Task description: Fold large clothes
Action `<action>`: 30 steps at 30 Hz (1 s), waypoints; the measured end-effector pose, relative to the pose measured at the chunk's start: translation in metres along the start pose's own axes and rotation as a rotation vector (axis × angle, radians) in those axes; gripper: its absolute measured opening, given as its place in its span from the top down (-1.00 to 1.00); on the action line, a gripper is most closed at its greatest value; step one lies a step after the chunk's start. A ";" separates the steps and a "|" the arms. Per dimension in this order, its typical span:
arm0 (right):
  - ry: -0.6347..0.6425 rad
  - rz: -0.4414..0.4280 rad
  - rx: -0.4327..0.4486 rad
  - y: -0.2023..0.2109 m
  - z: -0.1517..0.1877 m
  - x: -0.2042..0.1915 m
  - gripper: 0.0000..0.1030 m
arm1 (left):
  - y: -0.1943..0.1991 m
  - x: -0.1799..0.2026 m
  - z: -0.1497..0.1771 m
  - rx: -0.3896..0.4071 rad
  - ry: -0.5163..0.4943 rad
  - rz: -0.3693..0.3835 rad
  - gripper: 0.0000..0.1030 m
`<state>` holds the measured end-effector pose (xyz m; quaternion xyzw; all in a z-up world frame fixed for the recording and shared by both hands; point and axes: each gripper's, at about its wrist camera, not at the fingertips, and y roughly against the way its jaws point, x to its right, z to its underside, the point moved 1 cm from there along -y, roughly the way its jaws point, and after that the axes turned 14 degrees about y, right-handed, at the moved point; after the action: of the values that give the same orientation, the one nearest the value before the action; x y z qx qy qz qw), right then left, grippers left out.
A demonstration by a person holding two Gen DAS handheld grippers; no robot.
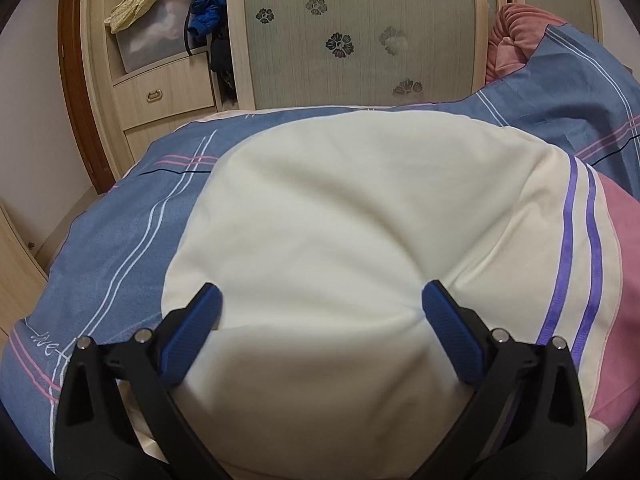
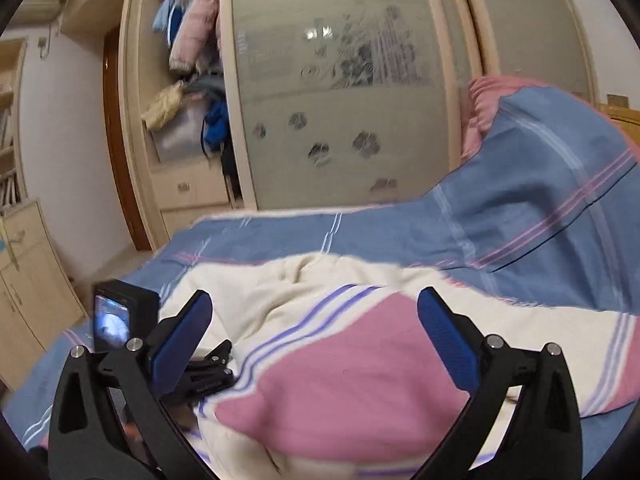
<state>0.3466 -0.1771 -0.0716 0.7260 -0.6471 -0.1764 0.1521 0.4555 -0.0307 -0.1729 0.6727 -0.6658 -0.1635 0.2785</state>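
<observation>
A large cream garment (image 1: 340, 216) with purple stripes and a pink panel lies spread on the blue striped bed cover (image 1: 120, 232). My left gripper (image 1: 322, 304) is open, its blue fingers (image 1: 444, 320) low over the cream cloth, holding nothing. In the right wrist view the same garment (image 2: 344, 360) lies bunched, pink panel up. My right gripper (image 2: 316, 312) is open above it and empty. The left gripper's body and camera (image 2: 120, 320) show at the lower left of that view.
A wardrobe with frosted sliding doors (image 1: 360, 32) stands behind the bed, its open section stuffed with clothes (image 1: 176, 4). A heaped blue quilt and pink pillow (image 1: 520, 36) rise at the right. A wooden cabinet (image 2: 28, 280) stands at the left.
</observation>
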 end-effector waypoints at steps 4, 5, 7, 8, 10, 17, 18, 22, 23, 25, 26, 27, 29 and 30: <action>-0.182 -0.082 -0.173 -0.073 0.048 0.035 -0.97 | -0.003 -0.002 0.000 -0.012 0.009 0.015 -0.96; -0.123 -0.075 -0.190 -0.078 0.052 0.032 -0.97 | -0.003 0.000 0.001 -0.014 0.001 0.012 -0.96; -0.003 -0.007 -0.219 -0.086 0.052 0.018 -0.97 | -0.005 0.002 0.001 -0.015 -0.009 -0.002 -0.96; 0.020 0.018 -0.226 -0.088 0.053 0.014 -0.97 | -0.006 0.001 0.002 -0.020 -0.007 -0.004 -0.96; 0.020 0.016 -0.237 -0.092 0.052 0.013 -0.97 | -0.007 -0.001 0.001 -0.028 0.000 0.001 -0.96; 0.068 0.104 -0.190 -0.034 0.024 0.030 -0.97 | 0.067 0.042 0.010 0.288 -0.248 -0.102 -0.96; 0.027 0.094 -0.182 -0.028 0.023 0.038 -0.97 | 0.080 0.051 0.010 0.272 -0.256 -0.035 -0.96; -0.058 0.048 -0.350 -0.055 0.043 0.060 -0.97 | 0.080 0.054 0.013 0.111 -0.143 0.117 -0.96; -0.050 0.056 -0.364 -0.063 0.049 0.059 -0.97 | 0.075 0.050 0.017 0.107 -0.142 0.072 -0.96; -0.027 0.062 -0.362 -0.069 0.052 0.052 -0.97 | 0.074 0.034 0.023 0.088 -0.111 0.011 -0.96; -0.012 0.058 -0.352 -0.068 0.051 0.049 -0.97 | 0.080 0.024 0.023 0.086 -0.086 0.011 -0.96; 0.003 0.045 -0.340 -0.067 0.049 0.046 -0.97 | 0.090 0.014 0.025 0.100 -0.071 0.008 -0.96; 0.008 0.027 -0.336 -0.064 0.050 0.047 -0.97 | 0.114 -0.003 0.028 0.182 -0.141 -0.054 -0.96; 0.001 0.017 -0.340 -0.064 0.050 0.049 -0.97 | 0.118 -0.007 0.026 0.201 -0.240 -0.145 -0.96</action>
<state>0.3852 -0.2180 -0.1481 0.6844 -0.6141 -0.2814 0.2745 0.3445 -0.0231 -0.1243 0.7192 -0.6568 -0.1950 0.1158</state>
